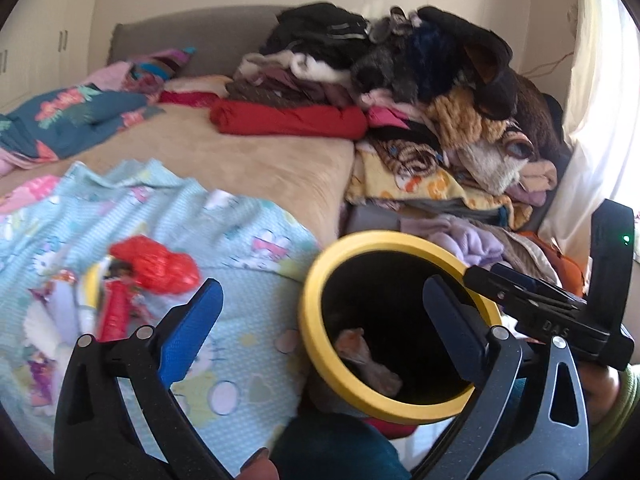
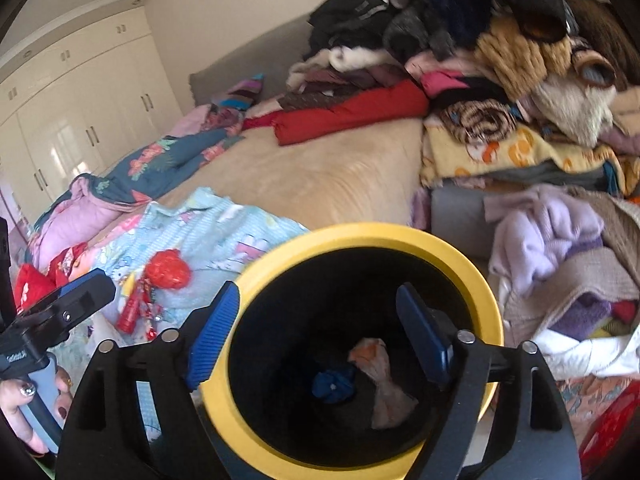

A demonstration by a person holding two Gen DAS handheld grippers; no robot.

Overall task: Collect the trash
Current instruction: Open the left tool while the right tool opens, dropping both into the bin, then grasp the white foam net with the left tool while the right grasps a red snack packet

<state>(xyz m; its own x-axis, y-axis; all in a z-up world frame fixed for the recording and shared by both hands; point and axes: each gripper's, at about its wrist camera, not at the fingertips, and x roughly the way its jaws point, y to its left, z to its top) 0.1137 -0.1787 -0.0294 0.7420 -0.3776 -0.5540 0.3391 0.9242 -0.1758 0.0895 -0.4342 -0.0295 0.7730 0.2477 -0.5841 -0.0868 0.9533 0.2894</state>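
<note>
1. Landmark: I place everything relative to the bin (image 2: 492,308), a black bucket with a yellow rim standing against the edge of the bed (image 2: 320,176).
2. Risk, tipping: my right gripper (image 2: 320,332) hangs directly over the bin mouth, one blue pad just outside the near rim and the other inside it. A careless pull away could catch the rim and tip the bin, spilling what is already in it.
3. Risk, wrong pick: the remaining trash lies left of the bin on a light blue printed sheet (image 1: 224,224). Closing too deep there could pinch the sheet along with the trash and drag it.
4. Risk, crowding: both tools sit close together at the bin; I judge a clash likely if both move at once.
5. Left gripper (image 1: 324,320): jaws spread wide, nothing between them, one pad over the sheet and the other over the bin mouth.
6. Right gripper: jaws well apart, holding nothing.
7. Task items: a crumpled pinkish wrapper (image 2: 380,384) and a blue scrap (image 2: 334,386) lie at the bottom of the bin. A red crumpled bag (image 1: 160,270) and a red packet (image 1: 116,312) remain left of the bin, uncollected; blur hides what the small pieces around them are.
</note>
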